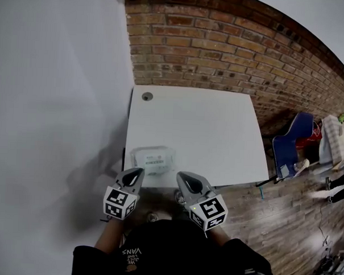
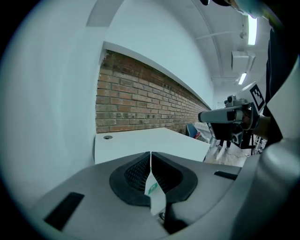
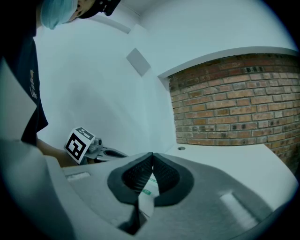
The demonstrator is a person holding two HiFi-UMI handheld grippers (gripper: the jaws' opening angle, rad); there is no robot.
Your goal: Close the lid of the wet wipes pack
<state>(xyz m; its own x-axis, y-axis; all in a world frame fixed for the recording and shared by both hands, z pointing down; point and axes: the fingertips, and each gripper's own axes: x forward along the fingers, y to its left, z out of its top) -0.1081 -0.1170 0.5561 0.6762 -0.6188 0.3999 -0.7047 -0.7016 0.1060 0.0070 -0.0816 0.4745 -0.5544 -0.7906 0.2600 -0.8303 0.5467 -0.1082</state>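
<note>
**Head view.**
- White bench (image 1: 217, 136), with a brick wall (image 1: 221, 45) along its far side and a small round hole (image 1: 147, 96) near its far left corner.
- Wet wipes pack (image 1: 153, 159), lying flat at the near left edge of the bench. I cannot tell whether its lid is down.
- Left gripper (image 1: 138, 171), tip at the pack's near left corner.
- Right gripper (image 1: 181, 176), tip just beside the pack's near right corner.
- Blue chair (image 1: 291, 145), off to the right, apart from the bench.

**Left gripper view.**
- I read the jaws pressed together at the tips, pinching nothing.
- A strip of the pack, white with green print, shows below them.
- The right gripper hangs at the right.

**Right gripper view.**
- Jaws likewise tip to tip, holding nothing.
- The pack shows through the gap beneath them.
- The left gripper, marker cube included, sits at the left.
</note>
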